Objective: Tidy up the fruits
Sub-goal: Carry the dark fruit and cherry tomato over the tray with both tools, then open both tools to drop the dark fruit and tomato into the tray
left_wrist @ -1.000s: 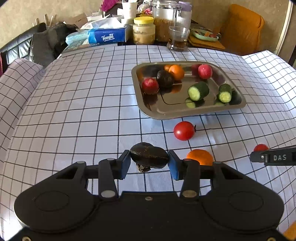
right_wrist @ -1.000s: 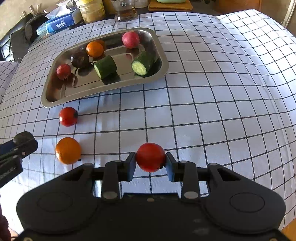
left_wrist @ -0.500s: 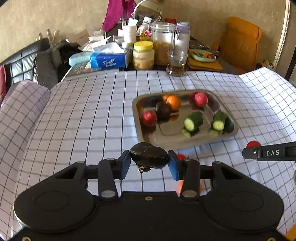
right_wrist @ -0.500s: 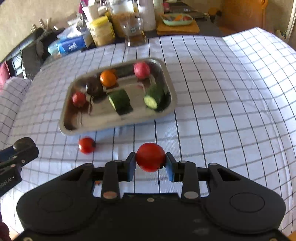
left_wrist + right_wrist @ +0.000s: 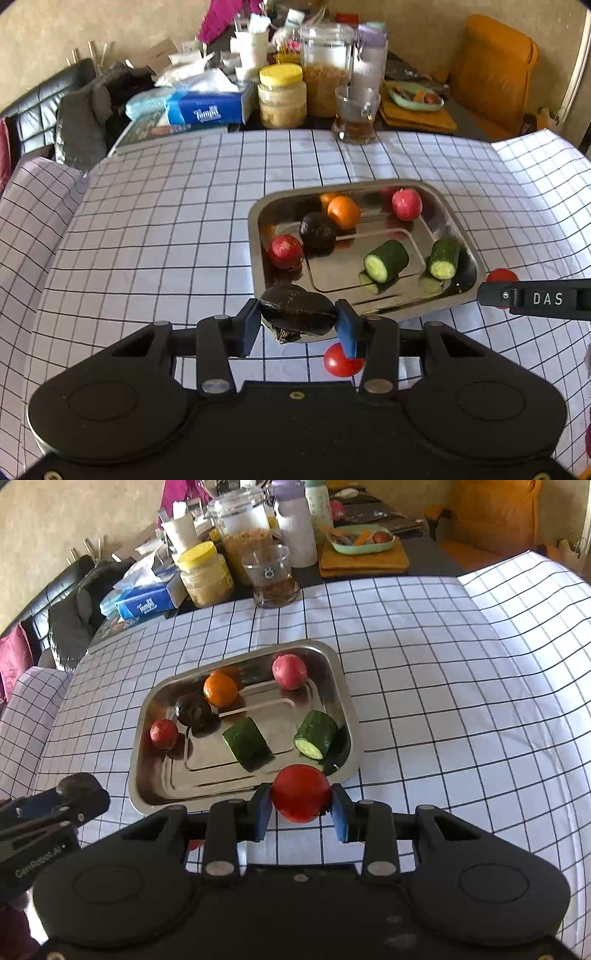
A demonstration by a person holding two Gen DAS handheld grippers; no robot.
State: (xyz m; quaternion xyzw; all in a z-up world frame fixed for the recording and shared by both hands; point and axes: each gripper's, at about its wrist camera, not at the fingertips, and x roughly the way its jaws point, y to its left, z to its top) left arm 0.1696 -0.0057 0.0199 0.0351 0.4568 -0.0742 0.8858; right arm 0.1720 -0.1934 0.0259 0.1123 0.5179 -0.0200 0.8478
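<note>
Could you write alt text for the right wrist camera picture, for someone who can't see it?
The right gripper holds a red tomato between its fingers, near the front edge of a steel tray on a checked tablecloth. In the tray lie two cucumber pieces, an orange, a dark fruit and two reddish fruits.

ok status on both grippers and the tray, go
Left gripper shut on dark avocado, right gripper shut on red tomato. Both at near edge of steel tray. Nothing blocking; one tomato on cloth.

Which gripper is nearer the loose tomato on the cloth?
Left. The left gripper, shut on the dark avocado, hangs just above the loose tomato; the right gripper, holding its tomato, is farther right.
</note>
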